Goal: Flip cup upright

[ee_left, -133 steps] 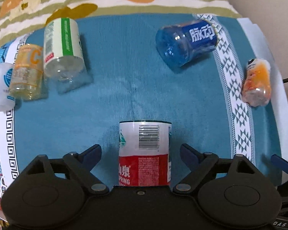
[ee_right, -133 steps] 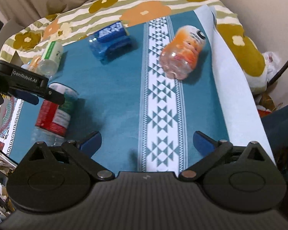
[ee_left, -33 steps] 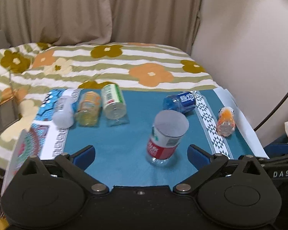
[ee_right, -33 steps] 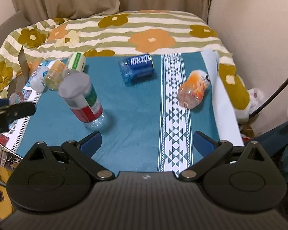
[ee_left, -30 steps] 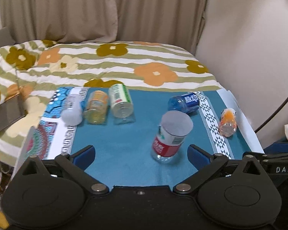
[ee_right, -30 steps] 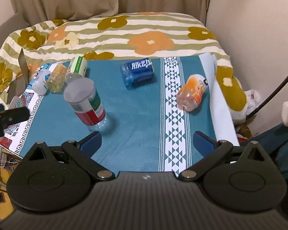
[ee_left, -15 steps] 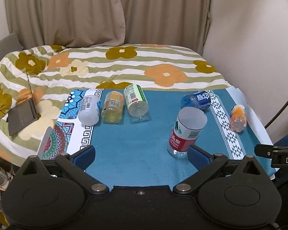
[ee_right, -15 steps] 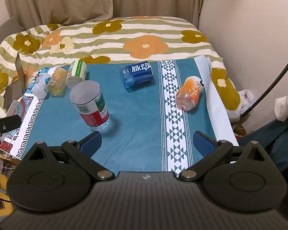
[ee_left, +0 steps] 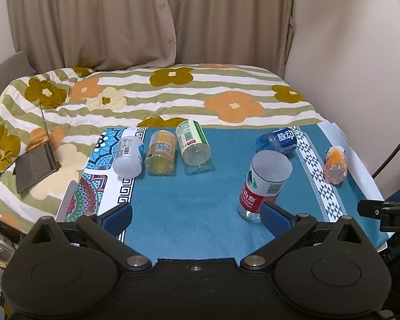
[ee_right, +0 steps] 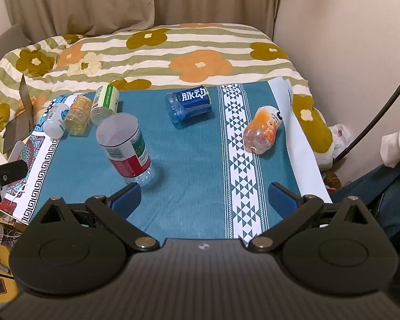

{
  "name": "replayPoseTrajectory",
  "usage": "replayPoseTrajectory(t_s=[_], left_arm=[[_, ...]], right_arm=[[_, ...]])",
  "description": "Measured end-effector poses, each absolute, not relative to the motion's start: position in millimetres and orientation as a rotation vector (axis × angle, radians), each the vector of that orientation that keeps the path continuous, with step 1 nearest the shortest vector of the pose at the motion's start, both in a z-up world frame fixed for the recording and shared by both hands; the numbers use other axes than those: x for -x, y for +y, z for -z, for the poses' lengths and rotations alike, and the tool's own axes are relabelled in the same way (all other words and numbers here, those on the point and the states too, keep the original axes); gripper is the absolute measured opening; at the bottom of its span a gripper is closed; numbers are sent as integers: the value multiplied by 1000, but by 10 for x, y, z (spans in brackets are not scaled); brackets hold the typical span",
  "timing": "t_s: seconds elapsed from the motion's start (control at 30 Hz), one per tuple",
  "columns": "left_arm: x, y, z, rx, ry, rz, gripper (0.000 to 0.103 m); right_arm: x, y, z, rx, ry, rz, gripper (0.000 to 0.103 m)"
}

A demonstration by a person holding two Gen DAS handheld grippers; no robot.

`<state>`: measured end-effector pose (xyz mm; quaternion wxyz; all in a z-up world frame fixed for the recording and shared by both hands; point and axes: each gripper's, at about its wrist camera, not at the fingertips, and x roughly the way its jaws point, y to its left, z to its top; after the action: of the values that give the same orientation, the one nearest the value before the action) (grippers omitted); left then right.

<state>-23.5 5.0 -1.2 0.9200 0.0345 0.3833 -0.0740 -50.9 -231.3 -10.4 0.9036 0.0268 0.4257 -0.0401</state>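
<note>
Left wrist view: left tongs [ee_left: 196,217] are spread wide, nothing held. The red-labelled cup [ee_left: 264,185] is stood upright on the teal cloth [ee_left: 189,200], its base partly hidden behind one blue pad; contact cannot be told. Right wrist view: right tongs [ee_right: 204,197] are likewise spread wide and empty, the cup [ee_right: 126,149] seen just beyond the left-hand pad.

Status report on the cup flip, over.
Left gripper and right gripper open, empty. Red-label cup upright on teal cloth. Five others lie sideways, none obstructing.
</note>
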Motion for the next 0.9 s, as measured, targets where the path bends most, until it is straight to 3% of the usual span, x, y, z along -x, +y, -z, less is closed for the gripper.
replayPoseTrajectory(t_s=[0.9], left_arm=[[271, 38, 5, -89, 771, 139, 103]], right_arm=[[520, -2337, 121, -57, 877, 87, 103]])
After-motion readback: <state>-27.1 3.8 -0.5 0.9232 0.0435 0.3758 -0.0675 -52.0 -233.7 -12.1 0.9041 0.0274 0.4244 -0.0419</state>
